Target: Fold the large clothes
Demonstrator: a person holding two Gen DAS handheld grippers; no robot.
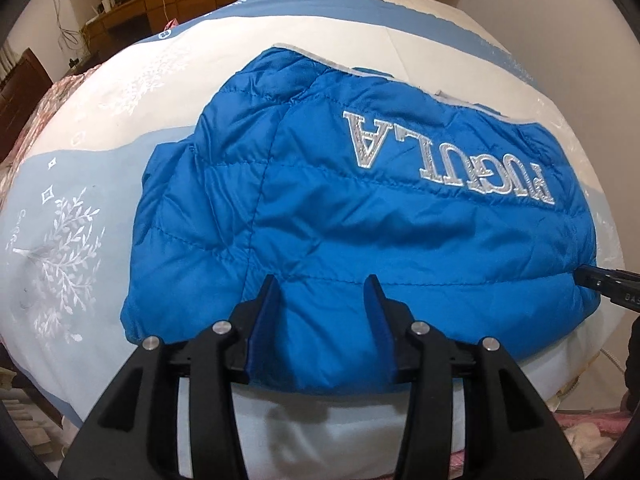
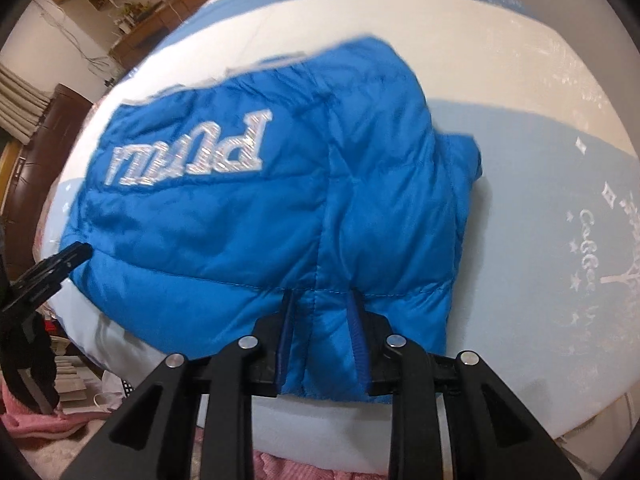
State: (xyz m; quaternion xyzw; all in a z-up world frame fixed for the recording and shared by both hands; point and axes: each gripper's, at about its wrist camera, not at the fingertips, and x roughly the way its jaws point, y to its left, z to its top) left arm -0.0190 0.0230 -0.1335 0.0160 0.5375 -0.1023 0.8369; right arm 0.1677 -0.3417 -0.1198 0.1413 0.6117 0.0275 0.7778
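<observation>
A blue quilted puffer jacket (image 1: 360,220) with silver letters lies folded on the bed, back side up. It also shows in the right wrist view (image 2: 256,216). My left gripper (image 1: 324,292) is open, its blue-padded fingers (image 1: 268,304) resting over the jacket's near edge. My right gripper (image 2: 320,308) stands with its fingers on either side of a fold of the jacket's near edge; the jaws are narrow but I cannot tell if they pinch it. Each gripper's tip shows in the other view, the right one at the jacket's right corner (image 1: 596,280).
The bed cover (image 1: 80,208) is white and light blue with a leaf print. A wooden desk (image 1: 132,4) and cabinets stand beyond the bed. Pink fabric (image 2: 40,420) and papers lie on the floor by the bed's near edge.
</observation>
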